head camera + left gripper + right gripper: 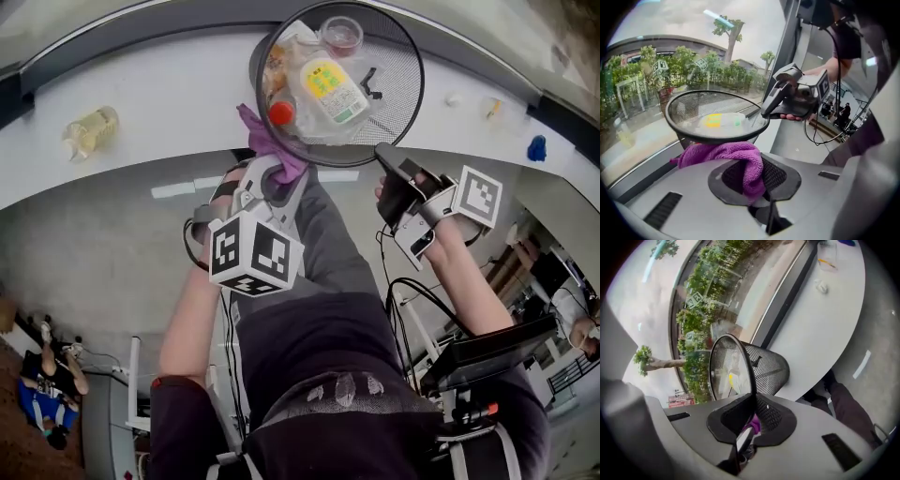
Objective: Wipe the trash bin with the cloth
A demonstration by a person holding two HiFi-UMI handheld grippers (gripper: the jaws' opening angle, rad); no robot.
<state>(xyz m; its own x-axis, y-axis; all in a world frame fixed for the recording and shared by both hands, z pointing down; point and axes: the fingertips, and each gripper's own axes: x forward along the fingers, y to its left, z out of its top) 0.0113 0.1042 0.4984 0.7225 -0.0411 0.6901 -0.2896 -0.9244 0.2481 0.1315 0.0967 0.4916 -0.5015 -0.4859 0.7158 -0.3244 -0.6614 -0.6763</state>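
Already the left gripper (274, 178), clamped on the purple cloth (264, 137), meets the mesh trash bin (418, 70) lower left. The right gripper (385, 153) pinches its lower-right rim.

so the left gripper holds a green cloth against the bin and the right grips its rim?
Not green: the left gripper view shows the cloth purple. The left gripper holds it against the bin while the right gripper grips its rim.

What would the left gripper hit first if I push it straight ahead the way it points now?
The trash bin: its mesh wall just under the rim lies right ahead of the left gripper. The purple cloth clamped in its jaws would touch first; the gap looks tiny, depth unclear.
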